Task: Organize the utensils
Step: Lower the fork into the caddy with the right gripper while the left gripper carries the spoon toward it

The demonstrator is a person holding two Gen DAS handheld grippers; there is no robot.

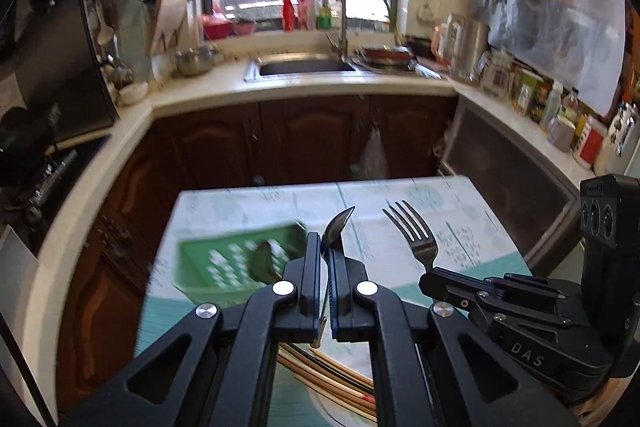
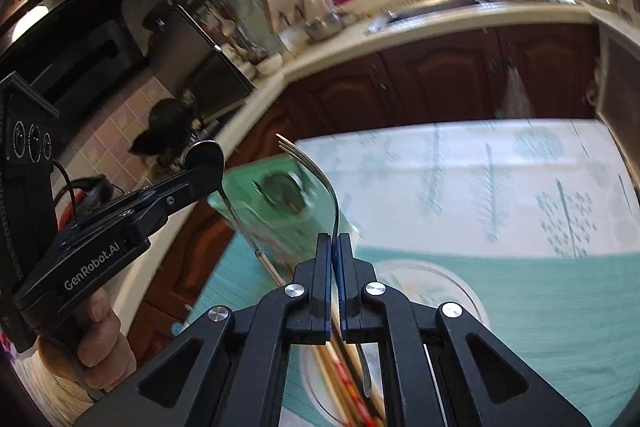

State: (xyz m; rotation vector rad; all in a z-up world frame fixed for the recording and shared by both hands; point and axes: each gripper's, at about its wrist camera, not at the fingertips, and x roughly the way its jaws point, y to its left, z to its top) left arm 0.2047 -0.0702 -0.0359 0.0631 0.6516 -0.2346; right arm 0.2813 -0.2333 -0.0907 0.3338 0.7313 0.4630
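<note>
left gripper (image 1: 326, 247) jaws pinch spoon (image 1: 338, 227) neck, bowl sticks out front | right gripper (image 2: 334, 247) jaws pinch fork (image 2: 316, 171) handle | both look thin, hard, slippery metal; hold handles | green basket (image 1: 224, 263) beyond jaws on desk (image 1: 460, 203)

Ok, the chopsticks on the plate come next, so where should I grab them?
Take the chopsticks near mid-length, coming straight down from above with the jaws across the bundle. They lie flat and side by side on the plate, so there is no room underneath and their ends are hidden. Both grippers are busy with the spoon and fork.
</note>
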